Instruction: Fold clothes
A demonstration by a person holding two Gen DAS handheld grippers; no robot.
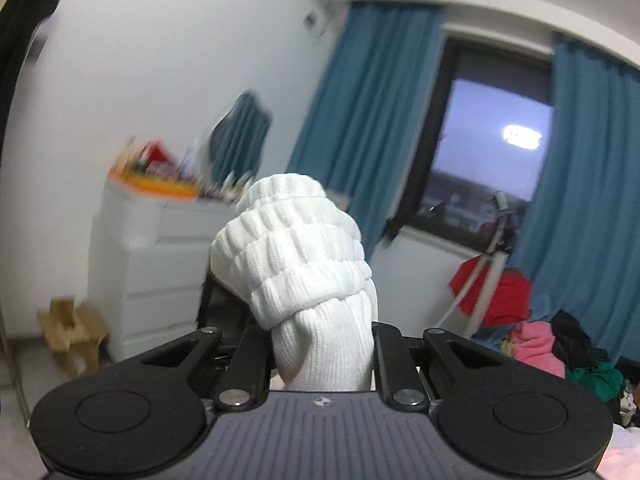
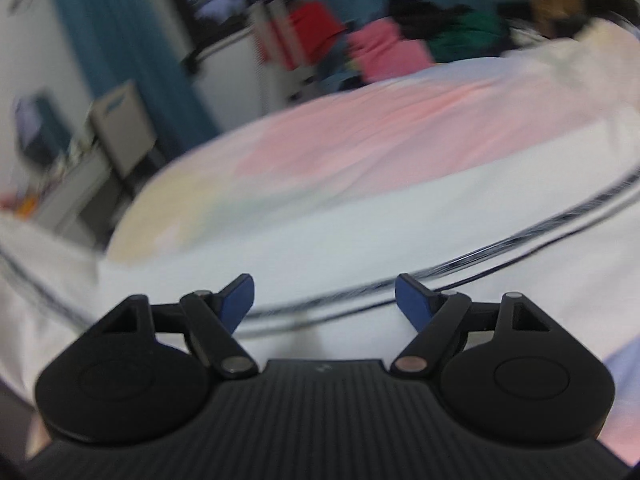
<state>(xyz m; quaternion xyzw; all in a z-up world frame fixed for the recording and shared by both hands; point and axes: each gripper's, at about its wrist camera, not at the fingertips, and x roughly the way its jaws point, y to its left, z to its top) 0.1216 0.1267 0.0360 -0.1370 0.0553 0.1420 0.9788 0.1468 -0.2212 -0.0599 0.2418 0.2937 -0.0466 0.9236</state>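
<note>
White ribbed knit fills the left hand-held gripper (image 1: 326, 360): a rolled pair of socks (image 1: 296, 264) sits clamped between its fingers, the bundle's cuffed end bulging above them, held up in the air in front of the white chest of drawers (image 1: 160, 264) and the blue curtains (image 1: 368, 96). Your right hand-held gripper (image 2: 324, 300) is spread wide with nothing between its blue pads (image 2: 238, 300), hanging over the bed (image 2: 360, 184) and its pink-and-white cover. The roll looks already turned over on itself, so judge it as a finished bundle on its way somewhere or one awaiting a last tuck; the pictures do not settle which. Either way, keep the squeeze on the narrow lower part so the cuff does not unroll, and move slowly, since the views are blurred. No basket or drawer stands open in view; the heap of clothes (image 2: 400, 44), red, pink, green and dark, lies loose at the bed's far edge.
</note>
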